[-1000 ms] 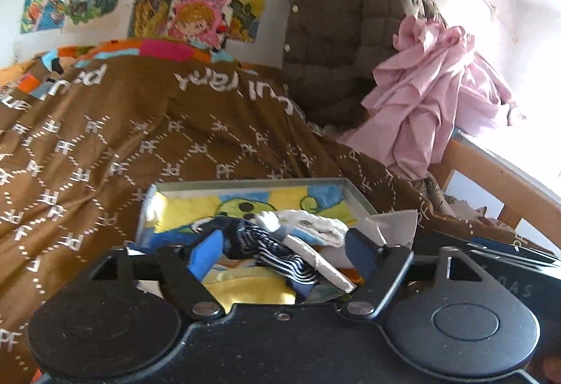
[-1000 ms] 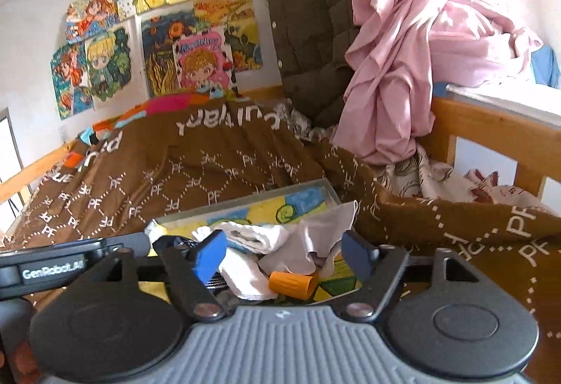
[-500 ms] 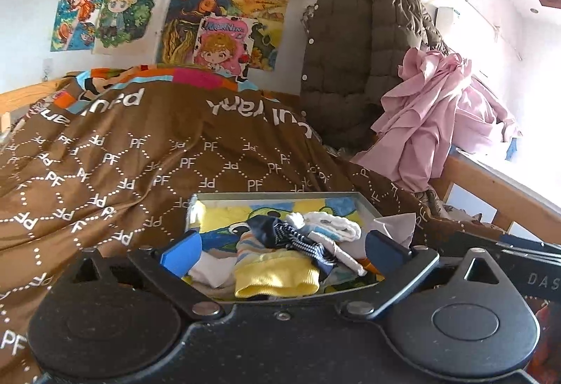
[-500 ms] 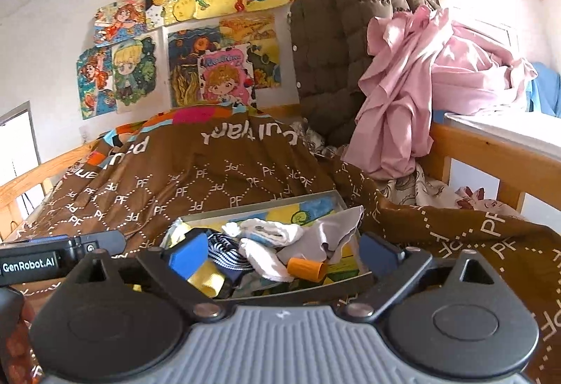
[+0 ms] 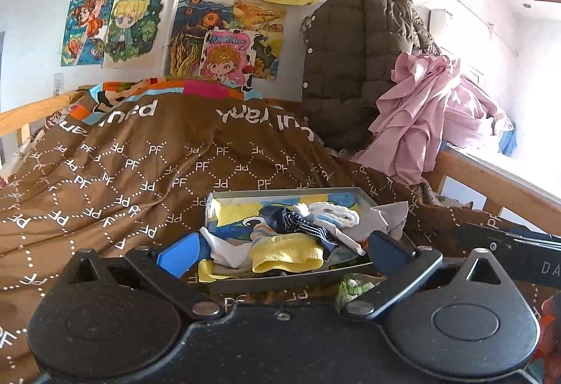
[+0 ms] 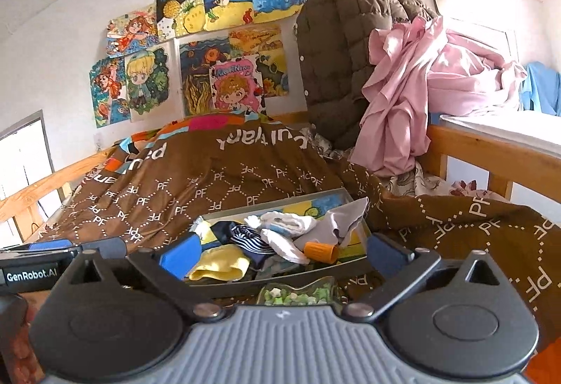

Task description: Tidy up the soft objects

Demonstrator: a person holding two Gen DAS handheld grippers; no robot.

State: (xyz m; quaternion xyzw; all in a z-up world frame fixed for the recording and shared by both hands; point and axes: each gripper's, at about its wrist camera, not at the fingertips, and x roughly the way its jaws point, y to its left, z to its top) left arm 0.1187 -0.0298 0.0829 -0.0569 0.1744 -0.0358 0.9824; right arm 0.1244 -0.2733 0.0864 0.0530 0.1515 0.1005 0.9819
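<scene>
Left tool (image 5: 280,252): blue-padded fingers spread wide, nothing between them, hovering just short of the near rim of the tray (image 5: 280,280). Right tool (image 6: 284,252): likewise spread and empty, beside the left one and aimed at the same tray; each tool's body shows at the edge of the other's view. The tray is a shallow grey one with a cartoon-printed floor, resting on the brown quilt (image 5: 147,173) near the right side of the bed, close to the wooden side rail (image 6: 491,152). Contents, a loose heap: one yellow ribbed sock (image 5: 285,256) nearest the front rim; one navy striped sock (image 5: 298,226) on top of it; one rolled white sock (image 5: 336,212) toward the far right; one grey cloth (image 6: 342,221) draped over the right rim; further white pieces, at least two, count uncertain because they overlap. One orange cap-like piece (image 6: 319,251) lies among them, visible only in the right view. Just outside the front rim sits one small glass dish of green-and-white bits (image 6: 298,294). Judgement: the step is the pause before a pick, neither tool committed. Next move likely calls for closing one tool on the topmost or nearest sock, yellow being most exposed, lifting cleanly so neighbours do not drag along, and clearing the dish.
</scene>
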